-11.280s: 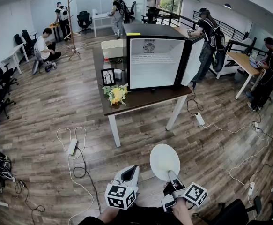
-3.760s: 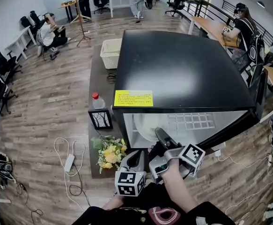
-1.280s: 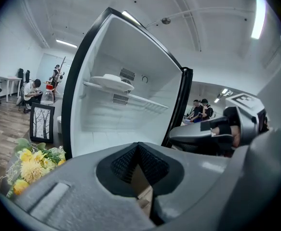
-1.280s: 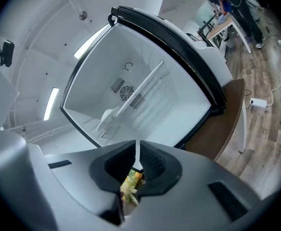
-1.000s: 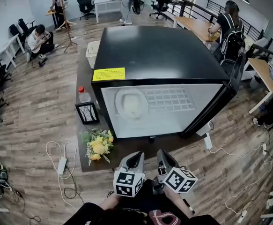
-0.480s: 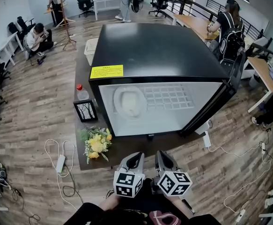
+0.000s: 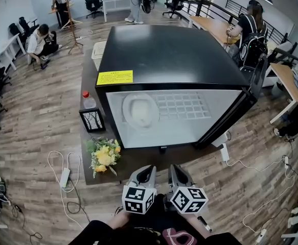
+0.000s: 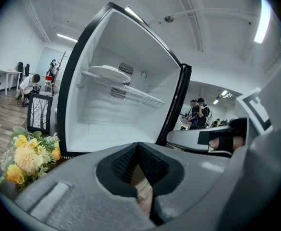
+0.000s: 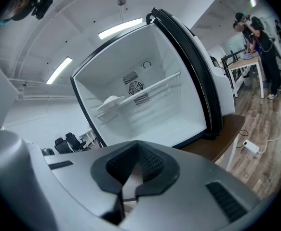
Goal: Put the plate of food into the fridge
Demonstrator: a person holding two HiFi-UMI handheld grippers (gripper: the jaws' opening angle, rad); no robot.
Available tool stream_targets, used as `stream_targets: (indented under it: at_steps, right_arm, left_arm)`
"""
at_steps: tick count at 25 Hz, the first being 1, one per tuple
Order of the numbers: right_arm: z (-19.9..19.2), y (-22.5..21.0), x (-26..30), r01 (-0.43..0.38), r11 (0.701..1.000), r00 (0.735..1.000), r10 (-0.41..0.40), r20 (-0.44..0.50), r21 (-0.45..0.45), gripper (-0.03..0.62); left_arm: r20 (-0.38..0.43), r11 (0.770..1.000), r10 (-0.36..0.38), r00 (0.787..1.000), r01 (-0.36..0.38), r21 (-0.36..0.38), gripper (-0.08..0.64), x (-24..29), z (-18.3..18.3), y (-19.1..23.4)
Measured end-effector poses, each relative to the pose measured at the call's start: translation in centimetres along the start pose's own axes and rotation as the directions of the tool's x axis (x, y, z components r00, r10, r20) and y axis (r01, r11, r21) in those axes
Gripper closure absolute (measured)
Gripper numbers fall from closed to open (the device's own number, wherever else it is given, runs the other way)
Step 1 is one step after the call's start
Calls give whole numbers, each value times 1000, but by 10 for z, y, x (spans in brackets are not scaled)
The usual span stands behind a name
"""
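Note:
The white plate of food (image 7: 141, 111) lies on the left of the wire shelf inside the open black fridge (image 7: 169, 50). The same plate (image 8: 109, 72) shows in the left gripper view, and on the shelf in the right gripper view as the plate (image 9: 112, 101). The fridge door (image 7: 230, 119) stands swung out to the right. My left gripper (image 7: 147, 170) and right gripper (image 7: 174, 169) hover side by side in front of the table edge, well short of the fridge. Both are shut and hold nothing. The left gripper (image 8: 139, 147) and right gripper (image 9: 138, 149) both point toward the fridge opening.
On the brown table (image 7: 138, 162) left of the fridge stand a flower bouquet (image 7: 104, 157), a picture frame (image 7: 91, 120) and a water bottle (image 7: 89, 101). A pale basket (image 7: 98, 52) sits behind. Cables and a power strip (image 7: 64, 177) lie on the floor. Several people are further off.
The right gripper has drawn a little nearer to the left one and both have eased back from the fridge. The plate stays on the shelf.

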State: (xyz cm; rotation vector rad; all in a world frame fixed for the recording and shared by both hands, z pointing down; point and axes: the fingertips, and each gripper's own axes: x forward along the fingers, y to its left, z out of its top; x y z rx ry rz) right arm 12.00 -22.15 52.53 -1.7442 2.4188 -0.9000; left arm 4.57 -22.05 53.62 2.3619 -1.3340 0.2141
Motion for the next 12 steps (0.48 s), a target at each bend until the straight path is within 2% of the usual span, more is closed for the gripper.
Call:
stream_targets:
  at_steps: [12]
  right_arm:
    - [1, -7, 0, 10, 1000, 1000, -10, 1, -10, 586]
  left_arm:
    - [16, 1000, 14, 1000, -15, 11, 552, 4, 4, -2]
